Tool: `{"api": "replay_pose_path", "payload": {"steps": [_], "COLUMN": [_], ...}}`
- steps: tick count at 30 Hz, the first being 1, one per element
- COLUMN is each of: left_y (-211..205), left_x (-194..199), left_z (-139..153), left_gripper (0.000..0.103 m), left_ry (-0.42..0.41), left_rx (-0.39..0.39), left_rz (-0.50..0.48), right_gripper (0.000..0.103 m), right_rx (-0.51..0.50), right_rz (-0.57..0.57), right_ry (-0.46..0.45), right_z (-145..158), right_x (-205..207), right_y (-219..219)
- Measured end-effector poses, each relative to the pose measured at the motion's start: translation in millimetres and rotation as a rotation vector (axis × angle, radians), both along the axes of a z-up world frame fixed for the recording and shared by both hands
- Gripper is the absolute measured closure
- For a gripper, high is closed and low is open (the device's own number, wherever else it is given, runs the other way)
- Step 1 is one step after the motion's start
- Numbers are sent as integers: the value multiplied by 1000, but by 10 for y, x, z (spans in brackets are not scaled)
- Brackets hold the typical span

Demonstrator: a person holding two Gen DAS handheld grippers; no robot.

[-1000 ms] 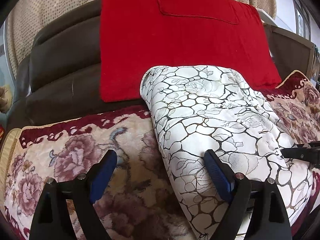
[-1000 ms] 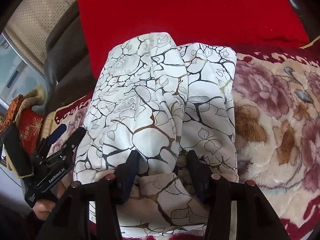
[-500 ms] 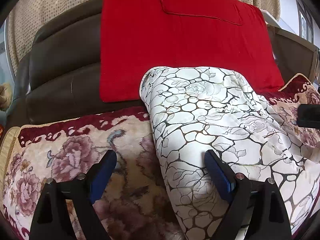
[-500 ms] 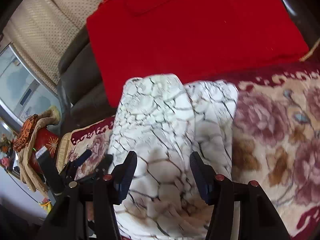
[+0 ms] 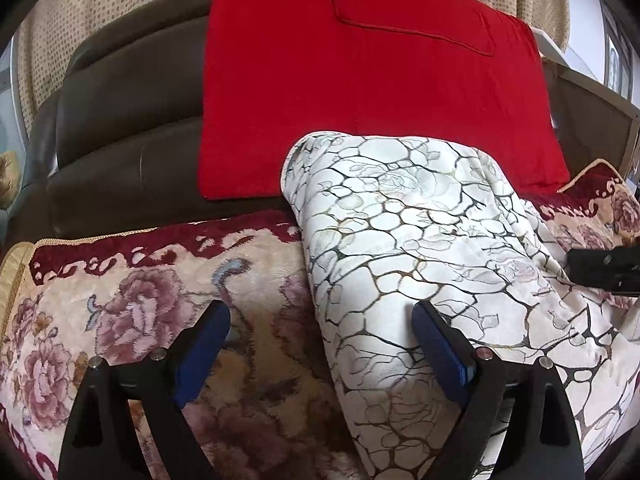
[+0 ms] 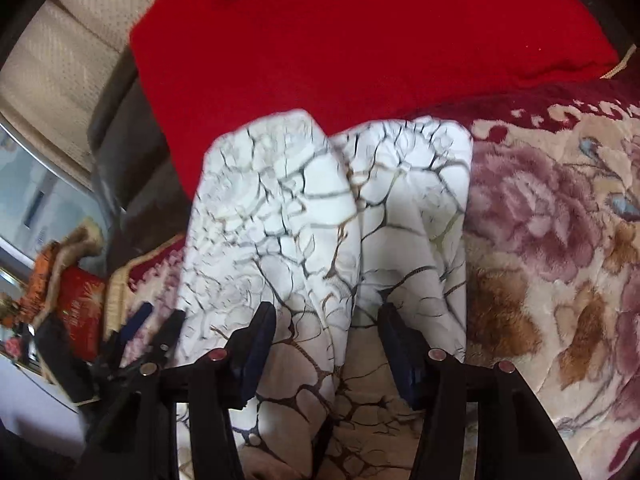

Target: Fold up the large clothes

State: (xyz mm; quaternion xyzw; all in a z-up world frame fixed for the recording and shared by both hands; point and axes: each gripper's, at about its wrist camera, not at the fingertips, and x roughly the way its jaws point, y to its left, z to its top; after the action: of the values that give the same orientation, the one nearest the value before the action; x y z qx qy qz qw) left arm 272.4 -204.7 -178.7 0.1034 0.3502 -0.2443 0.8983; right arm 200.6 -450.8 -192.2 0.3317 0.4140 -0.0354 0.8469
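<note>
A large white garment with a dark crackle and rose print [image 5: 420, 248] lies folded in a long strip on the floral sofa blanket [image 5: 132, 304]. My left gripper [image 5: 320, 344] is open, its jaws astride the garment's left edge, holding nothing. My right gripper [image 6: 326, 344] is open over the garment's near end [image 6: 312, 240], its jaws spread above two folded layers; the cloth lies between them without being pinched. The right gripper's tip also shows at the right edge of the left wrist view [image 5: 608, 268]. The left gripper shows low left in the right wrist view [image 6: 148, 332].
A red cushion cover [image 5: 360, 92] leans on the dark leather sofa back [image 5: 120, 148] behind the garment. Beige curtains [image 5: 100, 4] hang behind. A side stand with orange and red items [image 6: 60, 288] is left of the sofa.
The right gripper lifted off the garment and drew back, then came down closer over its near end again, jaws staying open. The left gripper barely moved.
</note>
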Motion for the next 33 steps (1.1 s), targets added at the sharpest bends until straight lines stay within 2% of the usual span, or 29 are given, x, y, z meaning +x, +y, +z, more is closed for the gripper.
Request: {"api": "replay_pose_path", "payload": {"steps": [1, 4, 5, 8, 12, 17, 20, 22, 26, 31, 33], "left_y": [29, 124, 139, 147, 76, 15, 14, 17, -6, -13, -17], "left_x": [18, 92, 105, 140, 125, 82, 87, 96, 80, 59, 57], "left_z": [7, 14, 11, -19, -48, -45, -46, -53, -46, -47, -46], "left_gripper": [11, 11, 11, 11, 11, 11, 11, 11, 11, 11, 11], "left_ry": [7, 24, 24, 30, 21, -1, 4, 8, 9, 3, 7], "left_rx": [-9, -31, -31, -26, -6, 10, 7, 4, 4, 11, 7], "left_rz": [5, 28, 32, 40, 32, 22, 20, 20, 16, 13, 13], "right_gripper": [43, 25, 23, 23, 22, 22, 21, 21, 20, 20, 20], "right_rx": [-14, -13, 2, 118, 231, 247, 183, 170, 241, 294, 292], "right_rz": [-30, -110, -131, -168, -121, -40, 8, 30, 32, 96, 96], "right_ry": [-24, -61, -61, -64, -76, -59, 13, 7, -33, -110, -96], "right_z": [42, 68, 39, -115, -286, -383, -479, -458, -488, -473, -500], "right_x": [-70, -220, -233, -308, -257, -93, 60, 100, 120, 146, 160], "right_y": [-81, -321, -423, -681, -741, -503, -297, -228, -213, -150, -145]}}
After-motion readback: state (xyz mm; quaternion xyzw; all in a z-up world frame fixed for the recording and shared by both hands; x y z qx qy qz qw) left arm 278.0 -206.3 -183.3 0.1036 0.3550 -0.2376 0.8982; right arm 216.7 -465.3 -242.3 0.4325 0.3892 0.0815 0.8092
